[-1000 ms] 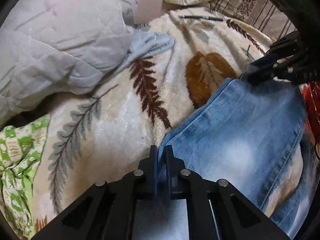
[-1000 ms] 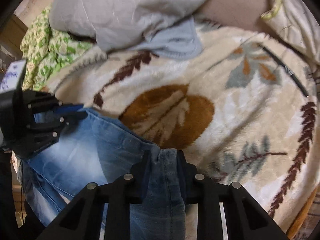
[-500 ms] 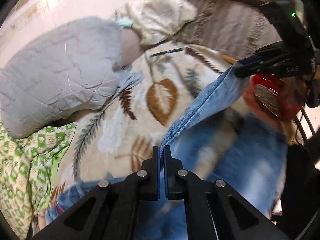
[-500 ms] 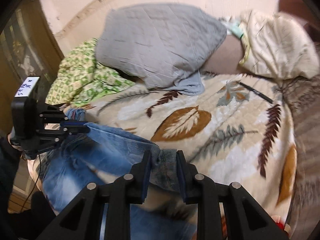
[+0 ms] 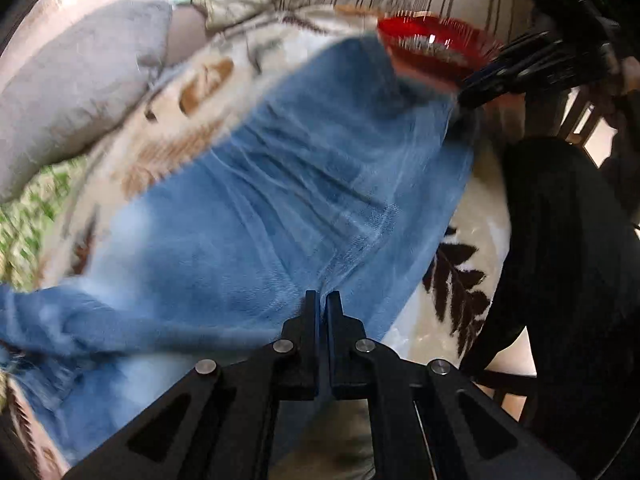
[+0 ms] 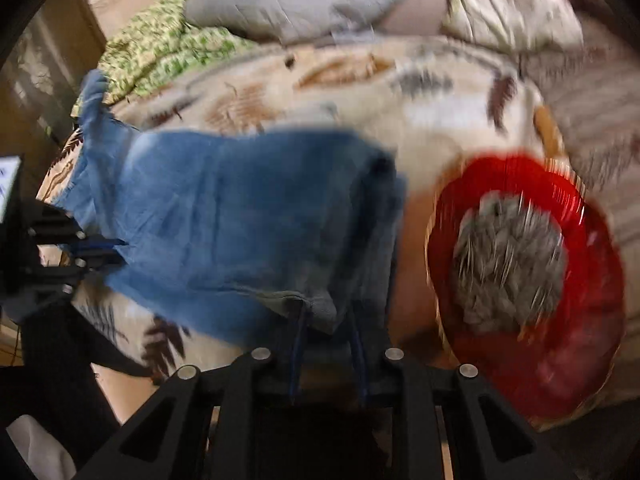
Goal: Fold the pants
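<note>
Both grippers have swung the faded blue denim jeans back off the leaf-patterned fleece blanket. Left gripper is pinched tight on the cloth edge at bottom centre; right gripper clamps thicker denim, jaws closing. Fabric stretches between them, upper right to bottom centre.
</note>
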{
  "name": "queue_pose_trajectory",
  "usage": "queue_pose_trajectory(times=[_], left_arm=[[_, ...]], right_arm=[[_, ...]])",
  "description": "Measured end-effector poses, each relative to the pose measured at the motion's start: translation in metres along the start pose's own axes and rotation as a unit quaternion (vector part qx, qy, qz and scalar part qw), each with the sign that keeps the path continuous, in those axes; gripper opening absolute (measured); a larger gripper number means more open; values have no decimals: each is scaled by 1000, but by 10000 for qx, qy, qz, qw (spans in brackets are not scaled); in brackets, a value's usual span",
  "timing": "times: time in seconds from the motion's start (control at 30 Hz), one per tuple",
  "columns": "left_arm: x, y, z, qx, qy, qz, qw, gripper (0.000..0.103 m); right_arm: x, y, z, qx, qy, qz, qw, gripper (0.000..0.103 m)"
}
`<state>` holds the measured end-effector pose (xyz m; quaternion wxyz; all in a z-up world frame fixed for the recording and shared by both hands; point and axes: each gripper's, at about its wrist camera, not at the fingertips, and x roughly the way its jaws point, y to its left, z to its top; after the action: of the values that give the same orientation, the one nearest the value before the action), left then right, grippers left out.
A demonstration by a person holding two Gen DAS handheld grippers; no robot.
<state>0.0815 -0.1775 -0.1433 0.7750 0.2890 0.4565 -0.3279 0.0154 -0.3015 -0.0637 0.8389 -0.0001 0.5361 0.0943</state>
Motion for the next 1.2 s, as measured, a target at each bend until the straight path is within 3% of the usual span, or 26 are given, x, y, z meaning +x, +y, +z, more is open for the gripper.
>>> queue_pose_trajectory(times=[0.1,0.13,0.17,0.2,0.23,0.27,0.3,0.43,0.5,0.57,0.7,0.73,0.8,0.83,0.87,0.9,1.0,1.2], left_arm=[[-3,-2,5,-6,17,-14,10000,6],[-6,0,6,-102,39,-100,9999,11],[-11,4,7,-246,26,-236,9994,24],[-20,8,7,-417,-11,-384,9984,50],[-30,9,5,-560,-126,-396,9976,65],[-47,13,2,-699,-392,-284,9964,85],[-59,16,-1,-772,-596,-196,9950,87],[-86,34,-11,-1163,-693,-77,9908,87],[-84,31,-14,-994,-628,93,9930,87],[-75,19,-12,-674,-530,40,9963,87],[-43,-1,3,-142,-406,94,9990,87],[-34,-3,8,-90,-377,92,9992,87],[-18,-6,18,-72,-345,82,9993,86],[-11,-6,21,-78,-338,54,9994,82],[-4,-6,24,-83,-293,-21,9995,50],[5,-3,25,-136,-99,-237,9996,12],[2,-3,30,-217,-128,-462,9986,7],[-16,-25,35,-89,-324,-797,9962,7]], right_arm=[[-3,-2,-9,-14,107,-249,9996,23],[-9,1,-12,-90,27,-254,9996,24],[-15,4,-15,-156,-60,-205,9997,27],[-22,8,-18,-234,-122,-195,9995,40],[-30,13,-21,-364,-209,-254,9988,54],[-39,20,-24,-538,-373,-393,9971,82],[-45,24,-26,-632,-501,-473,9956,87],[-60,49,-27,-1214,-923,-559,9867,87],[-51,57,-26,-1596,-906,-838,9794,87],[-33,68,-25,-2095,-711,-1155,9684,87],[-6,79,-21,-2599,-457,-1107,9582,83],[1,79,-18,-2621,-360,-1102,9580,80],[14,74,-12,-2577,-181,-1065,9602,52],[18,70,-9,-2486,-67,-964,9638,41],[20,67,-7,-2404,8,-861,9669,23],[22,63,-6,-2318,74,-776,9696,16],[19,58,-9,-2205,65,-681,9730,10],[-16,46,-20,-1964,-135,-959,9757,8]])
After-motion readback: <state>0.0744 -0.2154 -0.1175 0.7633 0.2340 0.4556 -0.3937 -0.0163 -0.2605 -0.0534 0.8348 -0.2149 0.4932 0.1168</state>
